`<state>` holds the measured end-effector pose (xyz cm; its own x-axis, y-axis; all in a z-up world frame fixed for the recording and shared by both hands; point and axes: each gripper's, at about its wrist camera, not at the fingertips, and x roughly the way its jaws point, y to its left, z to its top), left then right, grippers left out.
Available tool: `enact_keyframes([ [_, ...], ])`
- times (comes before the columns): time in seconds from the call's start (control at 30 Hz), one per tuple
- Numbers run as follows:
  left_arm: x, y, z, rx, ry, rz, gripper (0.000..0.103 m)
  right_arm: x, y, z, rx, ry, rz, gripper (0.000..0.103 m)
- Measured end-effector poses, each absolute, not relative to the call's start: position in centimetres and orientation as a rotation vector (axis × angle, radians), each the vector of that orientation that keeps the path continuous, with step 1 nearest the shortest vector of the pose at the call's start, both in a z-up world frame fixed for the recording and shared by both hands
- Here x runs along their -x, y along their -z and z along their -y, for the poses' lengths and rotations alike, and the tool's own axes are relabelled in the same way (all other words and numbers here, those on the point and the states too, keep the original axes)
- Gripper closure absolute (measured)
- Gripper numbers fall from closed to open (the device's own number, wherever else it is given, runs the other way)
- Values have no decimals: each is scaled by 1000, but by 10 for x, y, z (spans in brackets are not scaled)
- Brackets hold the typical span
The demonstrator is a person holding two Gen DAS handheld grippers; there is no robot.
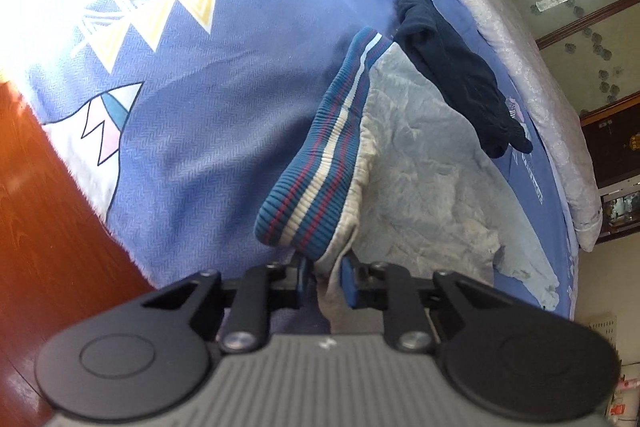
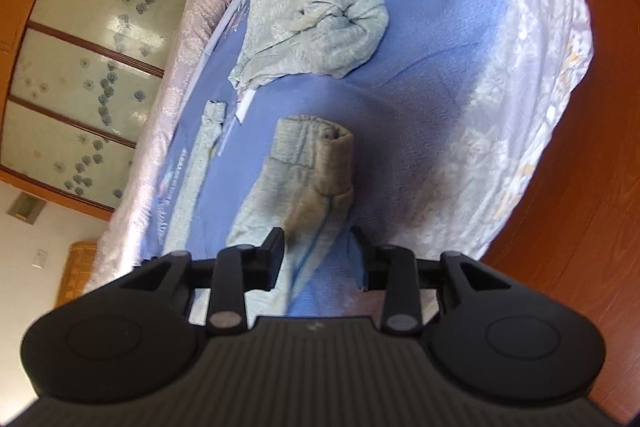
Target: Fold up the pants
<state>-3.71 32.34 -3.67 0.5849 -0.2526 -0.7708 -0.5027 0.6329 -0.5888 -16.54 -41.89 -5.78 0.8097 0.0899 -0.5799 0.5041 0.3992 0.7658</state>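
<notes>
The pants (image 1: 420, 163) lie on the bed (image 1: 192, 147), their waistband (image 1: 320, 155) running up the middle of the left wrist view, with a dark garment (image 1: 452, 75) lying on the bed just behind and right of them, touching their far edge. In the right wrist view a cuffed leg end (image 2: 316, 163) lies ahead on the bed, a second leg (image 2: 200, 163) to its left, apart from it, and a bunched quilt (image 2: 320, 27) behind both. The floor (image 2: 580, 207) lies to the right of the bed
</notes>
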Motion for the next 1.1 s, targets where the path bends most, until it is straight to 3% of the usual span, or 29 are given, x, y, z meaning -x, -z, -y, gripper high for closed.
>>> enact_keyframes([
  [0.13,38,31,-327,930,-167,-942,88,155,58,417,-1110,306,-654,69],
  [0.23,39,28,-331,960,-161,-932,88,153,54,412,-1085,341,-667,95],
  [0.5,23,-2,-346,1056,-108,-818,89,123,-34,399,-989,237,-438,95],
  [0.7,-29,-10,-354,1082,-108,-788,89,27,-64,395,-881,204,-417,95],
  [0.87,-83,-5,-357,1073,-145,-803,89,-69,-54,392,-814,229,-468,95],
  [1.1,-163,22,-350,1019,-201,-889,90,-183,2,394,-831,323,-627,95],
])
